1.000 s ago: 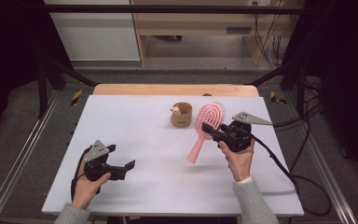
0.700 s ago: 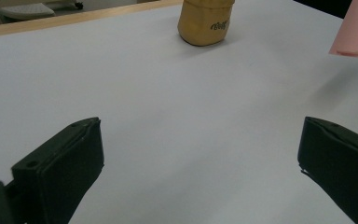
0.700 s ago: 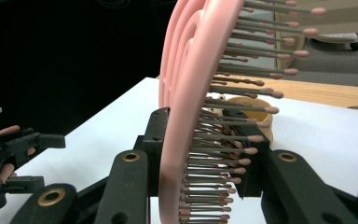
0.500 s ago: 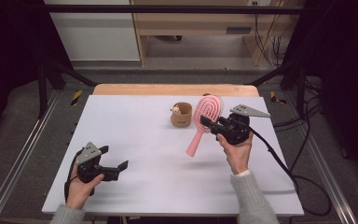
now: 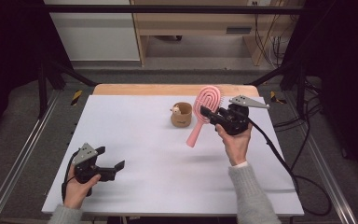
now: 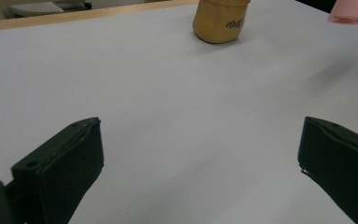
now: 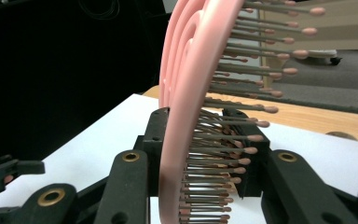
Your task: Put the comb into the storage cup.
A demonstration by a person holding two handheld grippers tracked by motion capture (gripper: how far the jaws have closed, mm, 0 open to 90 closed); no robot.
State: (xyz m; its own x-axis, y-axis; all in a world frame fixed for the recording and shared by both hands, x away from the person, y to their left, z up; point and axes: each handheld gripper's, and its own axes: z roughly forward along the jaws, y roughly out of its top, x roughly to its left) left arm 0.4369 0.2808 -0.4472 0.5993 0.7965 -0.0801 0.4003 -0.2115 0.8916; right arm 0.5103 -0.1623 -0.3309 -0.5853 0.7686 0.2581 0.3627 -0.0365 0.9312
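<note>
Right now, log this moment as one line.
right gripper: shut on pink hairbrush, lifted off table | left gripper: open, holding nothing | brown cup: upright

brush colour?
Pink brush, bristles with darker pink tips; clearest in the right gripper view.

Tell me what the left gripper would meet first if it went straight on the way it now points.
Probably the small tan cup: the left gripper view looks between the open jaws of the left gripper across bare white table toward it. The cup sits right of centre, so a pass beside it is possible.
</note>
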